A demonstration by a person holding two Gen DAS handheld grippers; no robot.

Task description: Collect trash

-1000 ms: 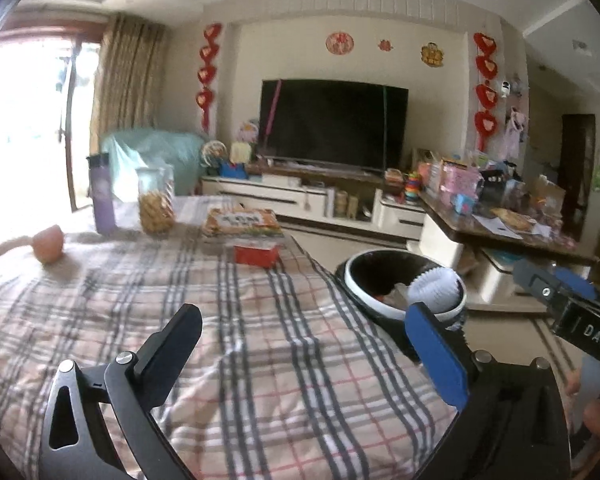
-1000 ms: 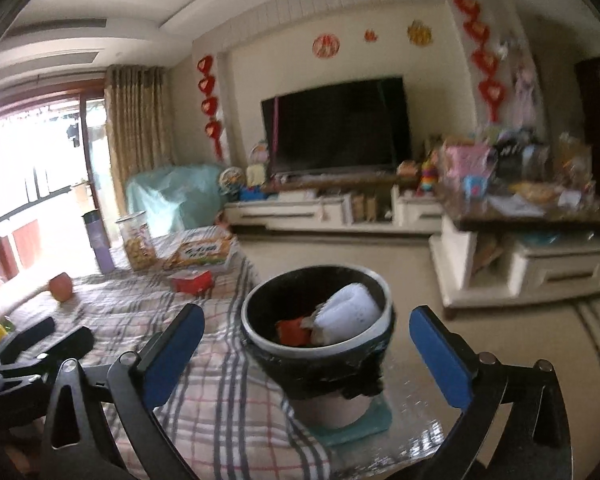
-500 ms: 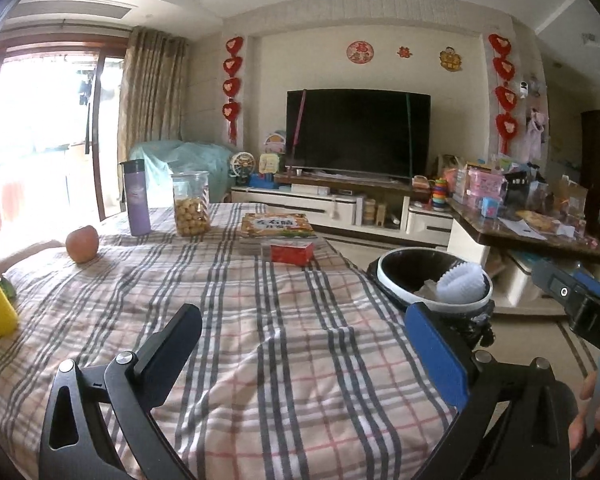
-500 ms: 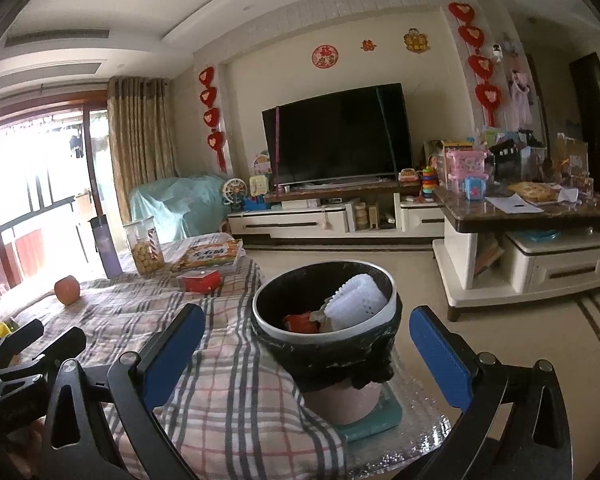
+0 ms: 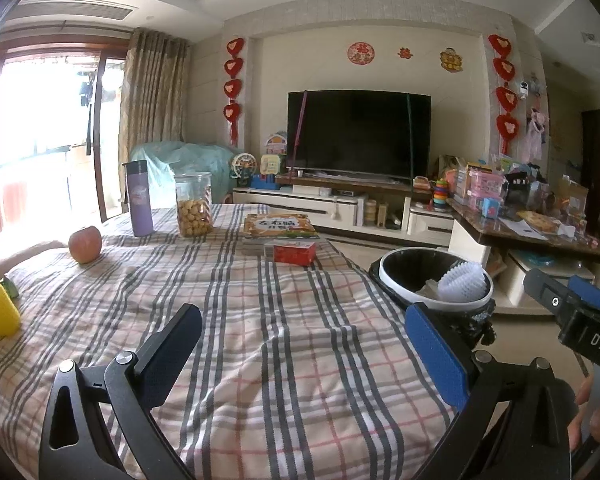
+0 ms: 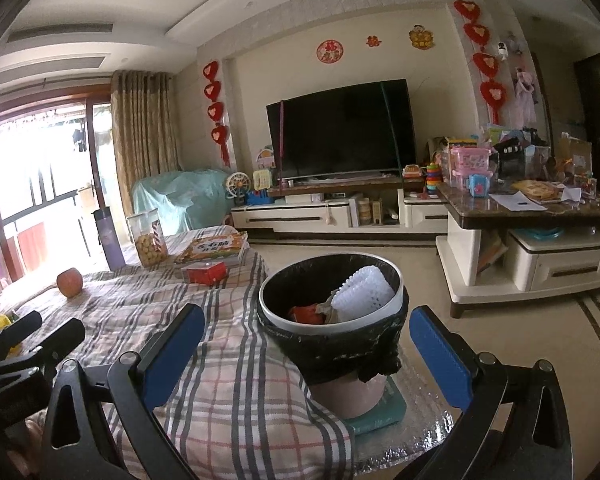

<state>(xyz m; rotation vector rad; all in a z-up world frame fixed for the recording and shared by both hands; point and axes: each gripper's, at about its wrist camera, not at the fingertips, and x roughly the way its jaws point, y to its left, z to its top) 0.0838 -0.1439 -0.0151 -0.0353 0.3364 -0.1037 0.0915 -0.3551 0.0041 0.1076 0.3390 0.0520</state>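
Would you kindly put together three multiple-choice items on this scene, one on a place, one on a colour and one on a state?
1. Where does the apple lie?
A. in the trash bin
B. on the plaid cloth
C. on the floor

2. What colour is the small box in front of the book?
A. red
B. green
C. white

3. How is the right gripper?
A. shut on foam netting
B. shut on nothing
C. open, holding nothing

Answers: 1 B, the apple rests on the plaid cloth near the purple bottle. 2 A, its faces are red. 3 C, its blue pads stand wide apart before the trash bin.
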